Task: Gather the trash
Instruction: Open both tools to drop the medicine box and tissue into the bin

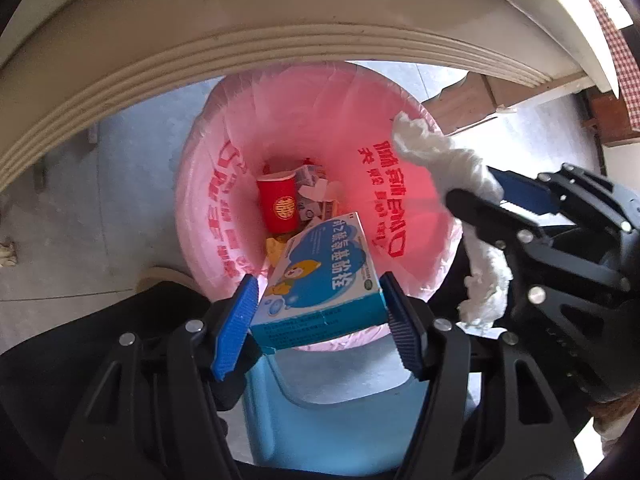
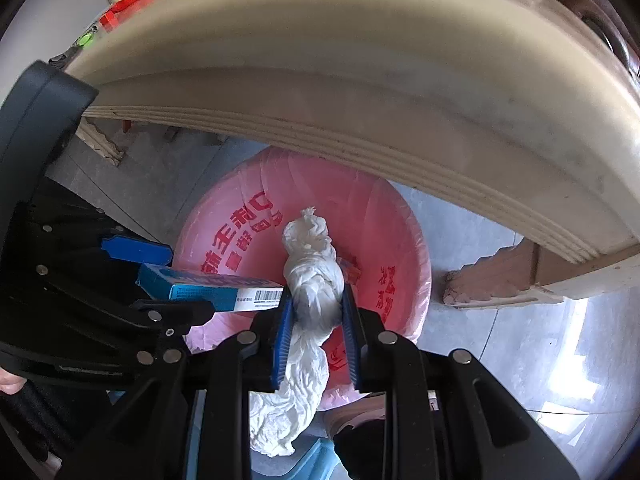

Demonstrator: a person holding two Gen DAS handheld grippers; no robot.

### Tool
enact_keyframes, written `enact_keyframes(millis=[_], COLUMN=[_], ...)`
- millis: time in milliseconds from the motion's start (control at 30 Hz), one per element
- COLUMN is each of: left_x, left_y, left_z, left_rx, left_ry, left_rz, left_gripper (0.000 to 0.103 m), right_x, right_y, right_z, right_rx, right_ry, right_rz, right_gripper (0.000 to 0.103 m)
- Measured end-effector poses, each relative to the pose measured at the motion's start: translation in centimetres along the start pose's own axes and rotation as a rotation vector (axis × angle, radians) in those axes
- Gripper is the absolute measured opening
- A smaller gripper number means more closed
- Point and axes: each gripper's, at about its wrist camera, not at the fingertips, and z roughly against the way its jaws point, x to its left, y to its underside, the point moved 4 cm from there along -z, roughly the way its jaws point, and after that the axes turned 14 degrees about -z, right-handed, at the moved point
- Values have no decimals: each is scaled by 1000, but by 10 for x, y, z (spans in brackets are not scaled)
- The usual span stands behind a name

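Everything here sits around the round bin lined with a pink plastic bag printed in red characters (image 1: 320, 128), which stands on the floor under the edge of the cream table (image 1: 248, 12).

On the left, the left gripper (image 1: 318, 312) stands about half open, its blue pads clamped on the sides of a blue-and-white cardboard medicine box with a cartoon bear (image 1: 320, 276), held above the bin's near rim. The likely slip: the box hangs over the rim rather than the centre, so a release here could tip it off the liner's edge onto the floor.

To the right, the right gripper (image 2: 316, 328) is squeezed almost shut on a twisted wad of white tissue paper (image 2: 312, 276), over the bin's mouth. Its long loose tail trails outside the near rim and could snag there.

At the bin's bottom lie a red paper cup (image 1: 278, 204), small crumpled cartons (image 1: 316, 196) and yellow scraps (image 1: 274, 250).
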Motion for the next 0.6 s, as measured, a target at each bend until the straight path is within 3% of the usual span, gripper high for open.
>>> enact_keyframes(millis=[100,267,600], left_x=[3,9,9], left_y=[-1,-5,-8], left_z=[-7,-21,-39], left_rx=[8,32,68], left_ry=[56,69,13], left_rz=[21,51,45], left_gripper=[62,62,62], right_x=[2,-2,-9], right_y=[-1,-4,-7], right_z=[-6,-15,-26], right_rx=[18,40,70], right_ry=[-6,-2,18], right_rz=[-10,-29,-46], right_gripper=[23,23,25])
